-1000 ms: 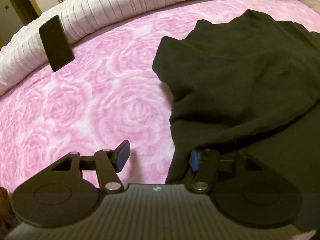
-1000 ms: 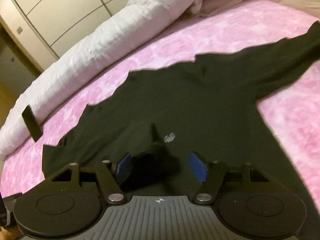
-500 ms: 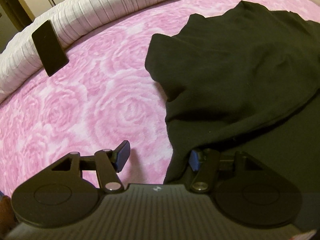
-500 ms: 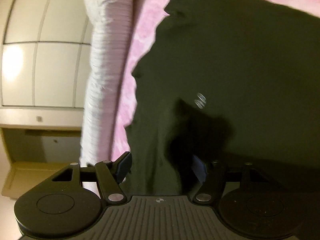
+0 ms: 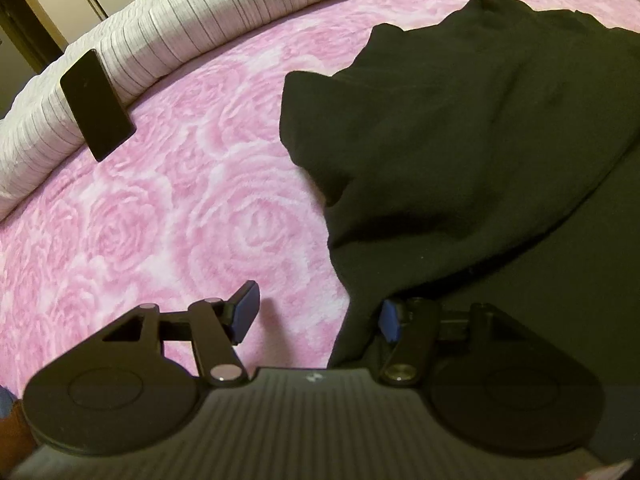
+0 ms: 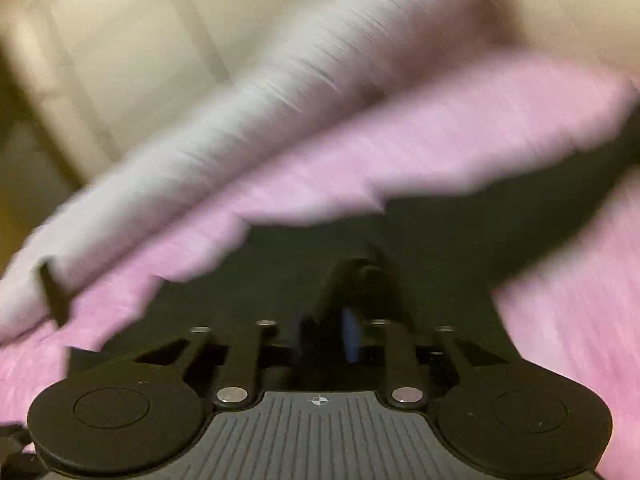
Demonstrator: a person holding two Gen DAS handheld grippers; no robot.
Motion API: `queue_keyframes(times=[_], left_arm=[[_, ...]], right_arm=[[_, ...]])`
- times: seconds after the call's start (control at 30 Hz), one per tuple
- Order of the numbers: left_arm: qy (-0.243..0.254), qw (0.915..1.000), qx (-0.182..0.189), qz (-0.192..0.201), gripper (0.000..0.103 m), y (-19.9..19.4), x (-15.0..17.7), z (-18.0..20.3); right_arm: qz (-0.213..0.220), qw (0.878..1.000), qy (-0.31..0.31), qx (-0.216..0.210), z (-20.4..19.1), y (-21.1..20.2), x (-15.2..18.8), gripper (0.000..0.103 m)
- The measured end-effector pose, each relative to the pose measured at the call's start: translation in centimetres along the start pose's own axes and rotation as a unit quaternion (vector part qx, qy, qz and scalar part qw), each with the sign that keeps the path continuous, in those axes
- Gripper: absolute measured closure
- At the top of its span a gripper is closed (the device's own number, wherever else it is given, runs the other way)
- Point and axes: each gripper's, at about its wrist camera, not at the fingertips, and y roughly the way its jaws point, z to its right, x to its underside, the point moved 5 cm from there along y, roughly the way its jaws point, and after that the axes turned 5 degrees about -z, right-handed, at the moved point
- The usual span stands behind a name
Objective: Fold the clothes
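Right wrist view, blurred: right hand-held gripper (image 6: 324,332), jaws just closing on a bunch of the black garment (image 6: 440,240) spread on the bed (image 6: 440,120); left hand-held gripper (image 5: 316,316) gapes at its edge — pinch fully before lifting.

The whole right wrist view is smeared. A fold of the black garment (image 6: 360,280) hides the right hand-held gripper (image 6: 340,340) pads. In the left view, the garment (image 5: 480,140) runs off the right edge.

A pink rose-patterned bedspread (image 5: 168,216) meets a rolled white duvet (image 5: 208,20), with blurred, seemingly cream panelled wardrobe doors (image 6: 132,60) behind.
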Motion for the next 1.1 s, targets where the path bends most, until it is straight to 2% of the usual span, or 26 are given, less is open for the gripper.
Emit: queue_keyframes(times=[0.07, 0.13, 0.23, 0.3, 0.47, 0.57, 0.67, 0.73, 0.77, 0.8, 0.97, 1.1], left_arm=[[0.004, 1.0000, -0.003, -0.001, 0.046, -0.2, 0.0, 0.1], [0.009, 0.9999, -0.005, -0.003, 0.047, -0.6, 0.0, 0.2], [0.014, 0.9998, -0.012, 0.000, 0.047, -2.0, 0.0, 0.6], [0.013, 0.9998, -0.015, 0.003, 0.047, -3.1, -0.2, 1.0], [0.021, 0.9996, 0.001, 0.021, 0.047, -5.3, -1.7, 3.5], [0.035, 0.9984, 0.018, 0.040, 0.047, -6.3, -2.9, 5.5], [0.052, 0.9957, 0.040, 0.065, 0.047, -6.9, -4.4, 7.8], [0.064, 0.9935, 0.055, 0.076, 0.047, -7.2, -5.4, 9.6], [0.069, 0.9925, 0.061, 0.080, 0.047, -7.5, -6.0, 10.5], [0.074, 0.9915, 0.067, 0.083, 0.047, -7.7, -6.6, 11.4], [0.084, 0.9889, 0.079, 0.094, 0.046, -8.5, -9.6, 16.1], [0.087, 0.9900, 0.069, 0.087, 0.046, -7.9, -12.0, 20.2]], right_arm=[[-0.005, 1.000, 0.028, 0.012, 2.0, -0.2, 0.2, 0.053], [-0.007, 0.999, 0.033, 0.006, 2.9, -0.7, 0.1, 0.052], [-0.011, 1.000, -0.006, 0.002, 2.2, -1.1, -0.3, 0.052], [-0.014, 0.999, -0.034, 0.006, 1.9, -1.6, -0.5, 0.041], [-0.018, 0.994, -0.106, 0.032, 2.0, -3.5, 0.2, 0.041], [-0.013, 0.993, -0.098, 0.058, 3.8, -5.0, -0.7, 0.041], [-0.002, 0.994, -0.055, 0.090, 6.4, -6.8, -2.9, 0.040], [0.014, 0.993, -0.034, 0.111, 8.2, -8.2, -5.0, 0.028], [0.020, 0.992, -0.029, 0.118, 9.1, -8.7, -6.1, 0.017], [0.027, 0.992, -0.022, 0.125, 10.0, -9.2, -7.3, 0.015], [0.067, 0.984, 0.025, 0.166, 16.5, -10.1, -14.4, 0.015], [0.073, 0.978, 0.026, 0.192, 23.2, -8.0, -20.0, 0.015]])
